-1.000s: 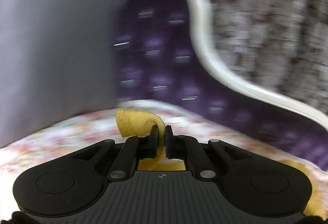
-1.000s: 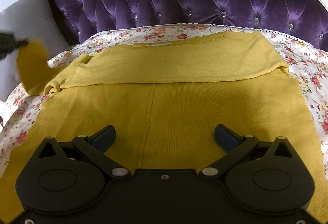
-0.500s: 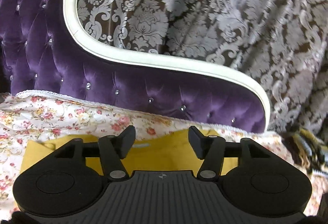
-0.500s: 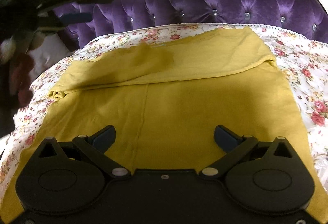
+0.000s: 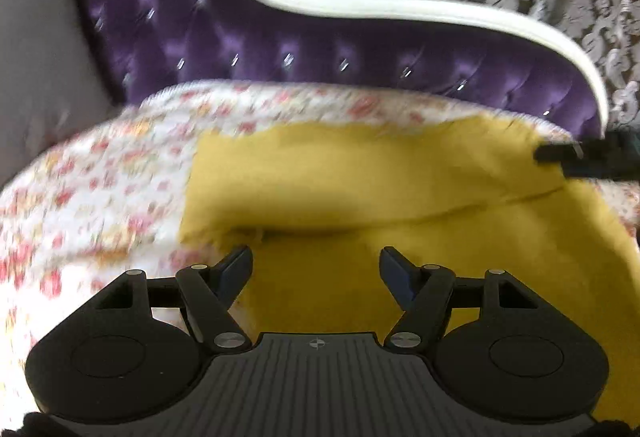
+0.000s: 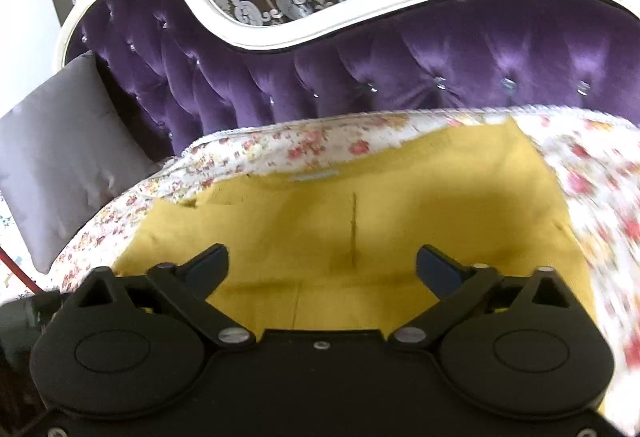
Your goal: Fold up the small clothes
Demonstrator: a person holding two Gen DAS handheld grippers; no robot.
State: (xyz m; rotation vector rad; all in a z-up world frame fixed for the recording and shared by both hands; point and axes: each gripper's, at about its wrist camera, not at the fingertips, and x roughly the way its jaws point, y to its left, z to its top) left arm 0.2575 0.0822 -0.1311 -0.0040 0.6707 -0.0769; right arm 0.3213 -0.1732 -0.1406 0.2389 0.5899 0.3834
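A yellow top lies flat on the flowery bed cover, partly folded over itself. The left claw hangs over it, spread wide and holding nothing. The right claw is also spread wide with nothing in it.

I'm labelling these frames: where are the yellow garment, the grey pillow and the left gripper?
yellow garment (image 6: pixel 400 221): right wrist view, flat middle.
grey pillow (image 6: pixel 60 157): right wrist view, its face.
left gripper (image 5: pixel 316 269): left wrist view, between open fingertips.
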